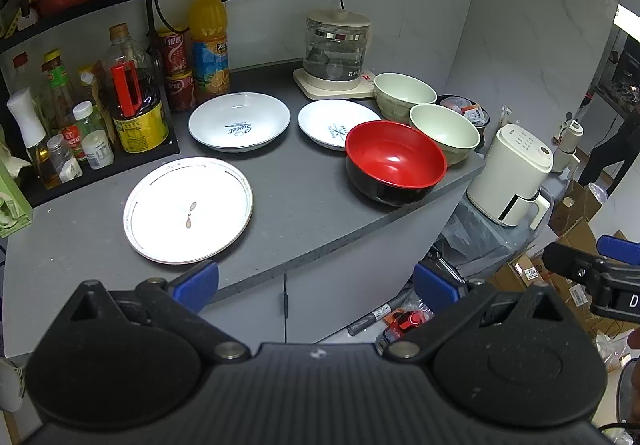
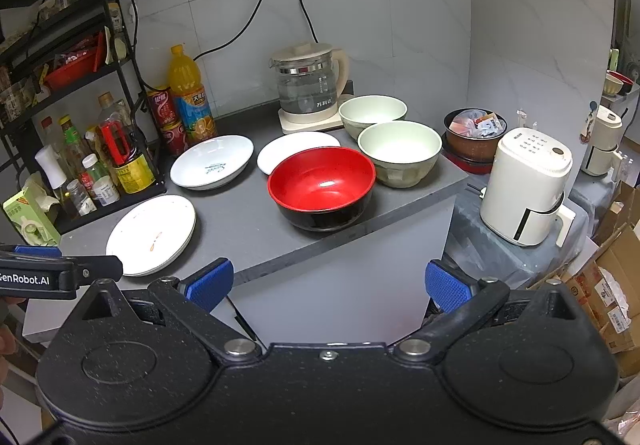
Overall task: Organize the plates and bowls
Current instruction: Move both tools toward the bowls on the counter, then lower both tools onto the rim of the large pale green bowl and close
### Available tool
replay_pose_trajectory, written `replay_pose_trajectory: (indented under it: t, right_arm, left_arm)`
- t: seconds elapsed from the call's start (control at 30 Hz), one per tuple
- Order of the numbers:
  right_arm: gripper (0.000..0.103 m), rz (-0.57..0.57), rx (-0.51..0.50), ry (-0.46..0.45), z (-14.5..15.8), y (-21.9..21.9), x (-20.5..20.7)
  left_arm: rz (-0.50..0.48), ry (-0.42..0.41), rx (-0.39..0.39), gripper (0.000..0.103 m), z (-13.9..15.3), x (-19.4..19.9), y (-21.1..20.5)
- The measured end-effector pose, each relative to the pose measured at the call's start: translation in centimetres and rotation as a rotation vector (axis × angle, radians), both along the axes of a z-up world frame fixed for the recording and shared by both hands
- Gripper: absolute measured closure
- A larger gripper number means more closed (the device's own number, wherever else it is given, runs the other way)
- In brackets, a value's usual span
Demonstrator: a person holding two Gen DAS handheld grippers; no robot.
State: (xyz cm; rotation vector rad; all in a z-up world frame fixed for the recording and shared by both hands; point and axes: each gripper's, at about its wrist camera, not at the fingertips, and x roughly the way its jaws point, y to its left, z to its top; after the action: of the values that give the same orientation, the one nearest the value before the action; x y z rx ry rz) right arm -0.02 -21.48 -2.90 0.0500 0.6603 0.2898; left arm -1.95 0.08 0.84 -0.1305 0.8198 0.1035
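— Where are the grippers?
— Left gripper (image 1: pixel 316 285) and right gripper (image 2: pixel 328 287) hover level before the counter (image 1: pixel 304 205), fingers spread, empty.
— The dishes?
— Plates (image 1: pixel 188 209) left, bowls (image 1: pixel 395 161) right.

grey counter (image 2: pixel 256 221): red bowl (image 2: pixel 322 187) near front edge; two pale green bowls (image 2: pixel 400 151) behind; three white plates (image 2: pixel 152 235) leftward; right gripper (image 2: pixel 327 285) spread wide, empty.
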Motion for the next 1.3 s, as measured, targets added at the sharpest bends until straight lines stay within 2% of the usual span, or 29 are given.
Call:
replay_pose_trajectory:
  t: [0.87, 1.3]
  right_arm:
    - [0.0, 0.009, 0.003, 0.007, 0.2, 0.3, 0.1]
    - [0.0, 0.0, -0.001, 0.036, -0.4, 1.0, 2.4]
  left_arm:
    - [0.012, 0.005, -0.001, 0.0, 0.5, -0.3, 0.4]
    - [0.011, 0.025, -0.053, 0.0, -0.1, 2.3, 1.6]
